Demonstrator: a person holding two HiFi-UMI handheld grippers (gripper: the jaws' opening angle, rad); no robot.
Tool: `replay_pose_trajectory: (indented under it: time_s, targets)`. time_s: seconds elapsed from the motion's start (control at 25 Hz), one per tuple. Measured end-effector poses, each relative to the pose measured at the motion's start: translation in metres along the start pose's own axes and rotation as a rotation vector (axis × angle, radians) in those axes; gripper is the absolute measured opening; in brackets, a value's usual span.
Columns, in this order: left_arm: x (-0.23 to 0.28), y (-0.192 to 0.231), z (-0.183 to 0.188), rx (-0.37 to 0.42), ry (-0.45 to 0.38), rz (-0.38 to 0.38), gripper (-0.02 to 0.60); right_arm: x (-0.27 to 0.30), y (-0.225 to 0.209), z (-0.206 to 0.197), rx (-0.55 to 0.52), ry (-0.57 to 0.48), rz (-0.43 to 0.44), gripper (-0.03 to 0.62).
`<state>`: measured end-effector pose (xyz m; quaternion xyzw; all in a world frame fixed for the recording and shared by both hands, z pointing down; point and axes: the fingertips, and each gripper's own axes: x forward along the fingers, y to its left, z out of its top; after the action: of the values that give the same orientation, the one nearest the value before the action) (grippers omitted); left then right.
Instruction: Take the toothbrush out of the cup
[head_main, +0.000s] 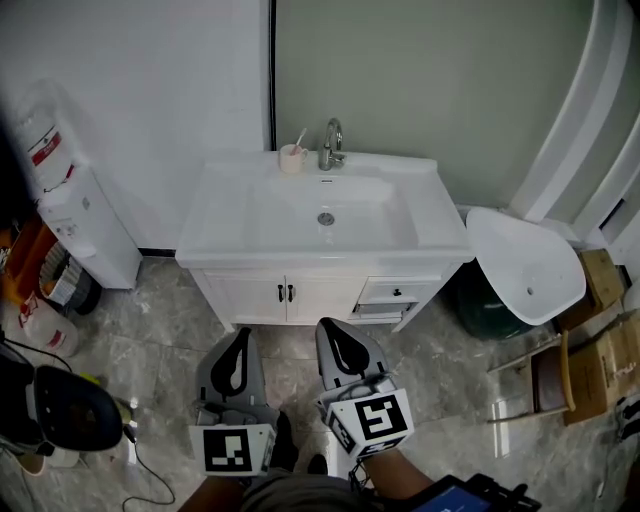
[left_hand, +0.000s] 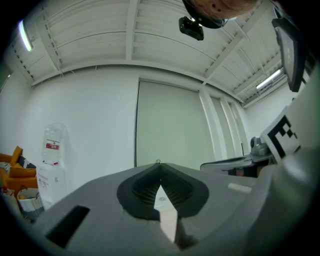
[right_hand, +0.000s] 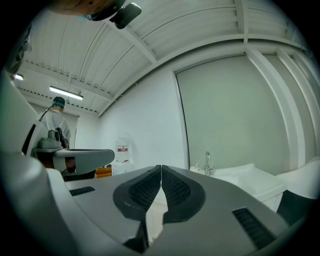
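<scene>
A small pale cup (head_main: 291, 158) stands at the back of the white washbasin counter (head_main: 230, 230), left of the chrome tap (head_main: 331, 146). A toothbrush (head_main: 299, 138) leans out of it toward the right. Both grippers are held low over the floor in front of the cabinet, well short of the counter. My left gripper (head_main: 241, 338) is shut with nothing in it, its pads meeting at the tips (left_hand: 159, 170). My right gripper (head_main: 331, 330) is shut and empty too (right_hand: 161, 170). In the right gripper view the tap (right_hand: 208, 163) shows small at the far right.
A water dispenser (head_main: 75, 210) stands left of the counter. A loose white basin (head_main: 527, 262), a dark bin and cardboard boxes (head_main: 600, 350) sit at the right. The cabinet doors (head_main: 265, 297) face me. Cables and clutter lie on the floor at the left.
</scene>
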<state>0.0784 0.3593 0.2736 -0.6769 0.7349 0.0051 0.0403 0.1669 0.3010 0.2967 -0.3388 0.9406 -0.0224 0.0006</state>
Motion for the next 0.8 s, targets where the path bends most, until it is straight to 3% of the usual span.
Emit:
replay_pose_trajectory:
  time_s: [0.24,0.36,0.8]
  targets:
    - [0.052,0.048,0.007,-0.005,-0.028,-0.016,0.011,0.070,0.000,0.011,-0.018,0.019,-0.013,0.015]
    - [0.070,0.065,0.016,0.007,-0.057,-0.038,0.011,0.094,-0.001,0.025,-0.036,-0.024,-0.031,0.014]
    - [0.116,0.096,0.017,-0.013,-0.111,-0.082,0.011,0.140,-0.013,0.054,-0.121,-0.094,-0.093,0.014]
